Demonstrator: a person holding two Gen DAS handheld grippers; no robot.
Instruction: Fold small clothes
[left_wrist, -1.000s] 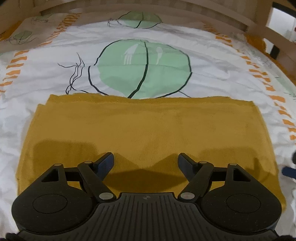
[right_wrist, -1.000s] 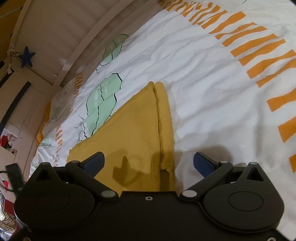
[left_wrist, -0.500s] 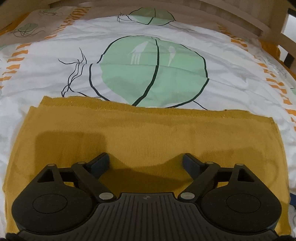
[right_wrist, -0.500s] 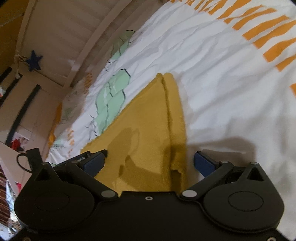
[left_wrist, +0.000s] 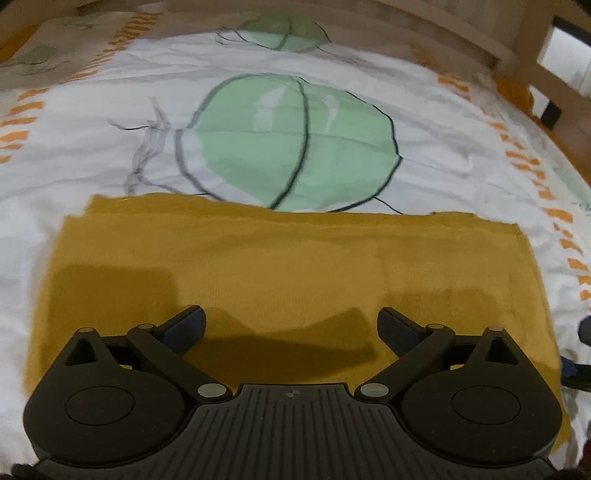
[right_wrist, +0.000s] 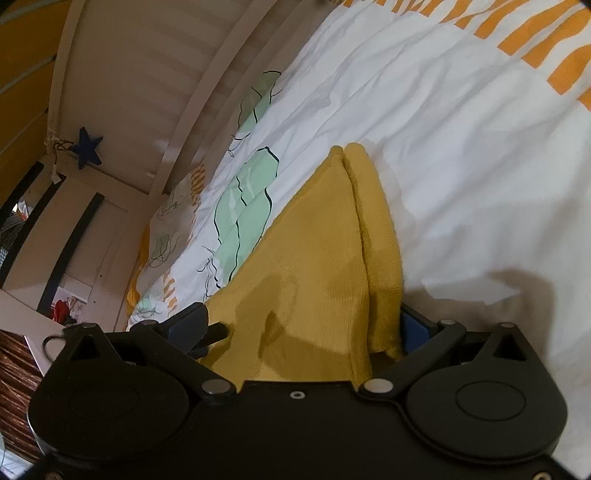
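White printed bedsheet (left_wrist: 110, 177) underneath all, wooden bed frame (left_wrist: 524, 48) behind. Mustard garment (left_wrist: 288, 266) flat on it, folded into a band, more layered than a second ago. Left gripper (left_wrist: 291, 325) opening wide over it, nothing between. Right gripper (right_wrist: 306, 325) spread wide at the cloth's end, not pinching. Nothing blocking.

White printed bedsheet (left_wrist: 461, 155) — folded mustard garment (left_wrist: 280, 266) flat.
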